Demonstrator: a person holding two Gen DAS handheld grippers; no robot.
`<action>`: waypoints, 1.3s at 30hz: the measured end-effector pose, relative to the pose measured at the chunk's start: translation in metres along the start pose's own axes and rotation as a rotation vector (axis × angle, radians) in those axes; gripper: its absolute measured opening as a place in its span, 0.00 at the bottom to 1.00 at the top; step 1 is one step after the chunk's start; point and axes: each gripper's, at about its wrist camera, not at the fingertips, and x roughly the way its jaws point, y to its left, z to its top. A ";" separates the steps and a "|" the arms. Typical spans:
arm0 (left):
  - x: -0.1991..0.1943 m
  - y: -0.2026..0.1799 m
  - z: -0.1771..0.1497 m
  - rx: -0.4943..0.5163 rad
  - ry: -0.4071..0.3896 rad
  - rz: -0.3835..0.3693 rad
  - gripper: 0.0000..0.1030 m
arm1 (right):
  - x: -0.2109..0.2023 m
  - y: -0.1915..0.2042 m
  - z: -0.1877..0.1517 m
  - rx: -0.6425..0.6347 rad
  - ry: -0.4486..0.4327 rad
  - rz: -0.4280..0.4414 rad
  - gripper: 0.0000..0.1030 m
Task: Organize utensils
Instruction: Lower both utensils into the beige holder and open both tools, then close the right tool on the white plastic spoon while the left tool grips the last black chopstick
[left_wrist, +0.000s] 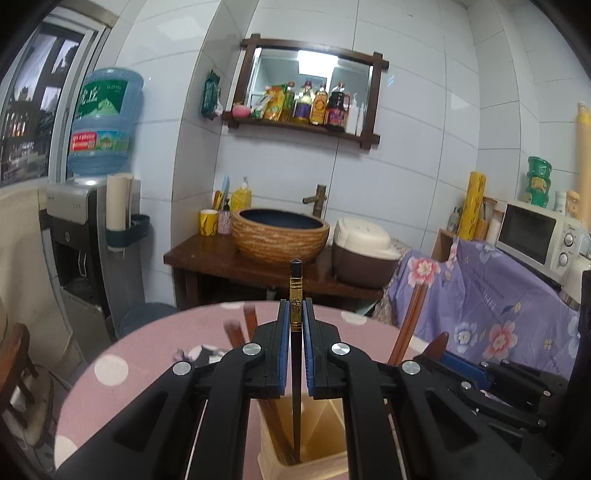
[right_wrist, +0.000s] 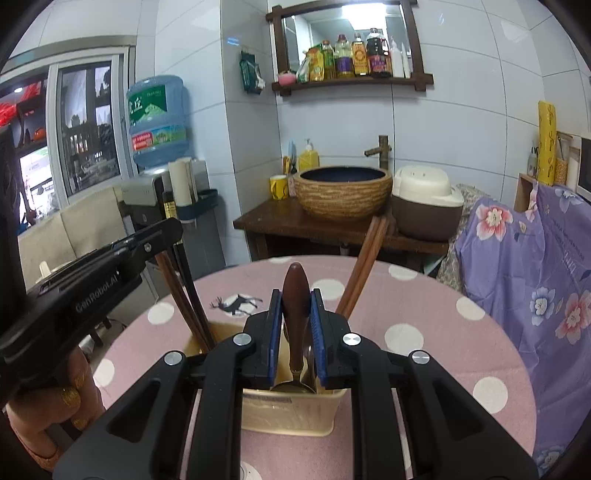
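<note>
White-tiled kitchen walls form the background. Far left: water dispenser (left_wrist: 92, 236) with a blue bottle on top. Centre: dark wooden stand carrying a woven-look basin (left_wrist: 280, 236) with a bamboo-style tap; rice cooker (left_wrist: 364, 254) just beside it to the right. Above: wall shelf of sauce bottles (left_wrist: 314, 105). Right: floral purple cloth (left_wrist: 491, 295), with a microwave (left_wrist: 535, 238) behind it.

Round desk (right_wrist: 424, 332) under a pink cloth with white dots. On it, a cream utensil holder (right_wrist: 291, 410) directly below both tongs. Brown chopsticks (right_wrist: 364, 266) lean out of the holder to the right; a second brown pair leans to the left side.

Left tongs (left_wrist: 295, 310): clamped tight on a black chopstick (left_wrist: 295, 280) with a gold band, held upright, its lower end reaching down into the holder. A hand (right_wrist: 55, 398) grips the tool's handle, seen at the right wrist view's left edge.

Right tongs (right_wrist: 296, 299): pads pressed on the brown wooden handle of a spoon (right_wrist: 295, 306), its gold bowl hanging at the holder's mouth.
</note>
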 end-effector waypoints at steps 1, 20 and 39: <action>0.003 0.001 -0.006 -0.001 0.019 -0.003 0.08 | 0.002 0.000 -0.004 0.001 0.006 -0.001 0.16; -0.038 0.013 -0.031 -0.006 0.049 -0.011 0.43 | -0.039 -0.005 -0.030 0.003 -0.100 -0.060 0.46; -0.084 0.077 -0.150 -0.145 0.323 0.095 0.44 | 0.003 0.054 -0.194 -0.126 0.438 0.139 0.25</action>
